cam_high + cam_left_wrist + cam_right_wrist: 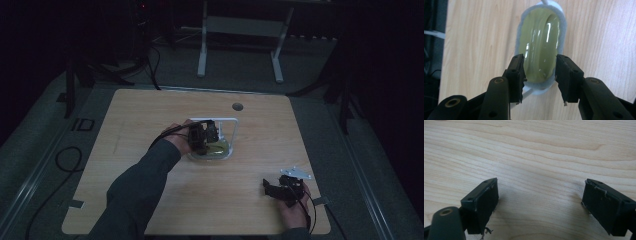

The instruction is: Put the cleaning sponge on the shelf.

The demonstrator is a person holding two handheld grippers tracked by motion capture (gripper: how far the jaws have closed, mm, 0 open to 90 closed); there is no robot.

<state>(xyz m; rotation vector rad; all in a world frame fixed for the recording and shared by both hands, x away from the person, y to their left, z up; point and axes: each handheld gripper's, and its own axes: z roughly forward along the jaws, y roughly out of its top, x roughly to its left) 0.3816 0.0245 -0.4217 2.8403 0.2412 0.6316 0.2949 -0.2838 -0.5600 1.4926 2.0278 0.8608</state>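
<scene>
Black jaws of the left gripper point(540, 76) sit apart, straddling the near end of an olive-green glossy dish point(540, 47) | dish on white rack point(231, 134), table point(150, 110) centre | right gripper point(540, 206) wide apart, bare wood at 5 o'clock

glossy olive-green bowl point(539, 47) on grey-white pad point(520, 35), mid-table, beside white wire rack point(233, 131).

Left gripper point(540, 72) and right gripper point(540, 206): black two-jaw tools with flat rectangular pads, frayed at the edges, carried on rounded black links with brass-coloured pivot bushings and small screw holes. A black cable trails from each gripper, and the right gripper bears a pale grey three-cornered plate on top. The person's left arm wears a dark grey-green long sleeve point(132, 192).
</scene>
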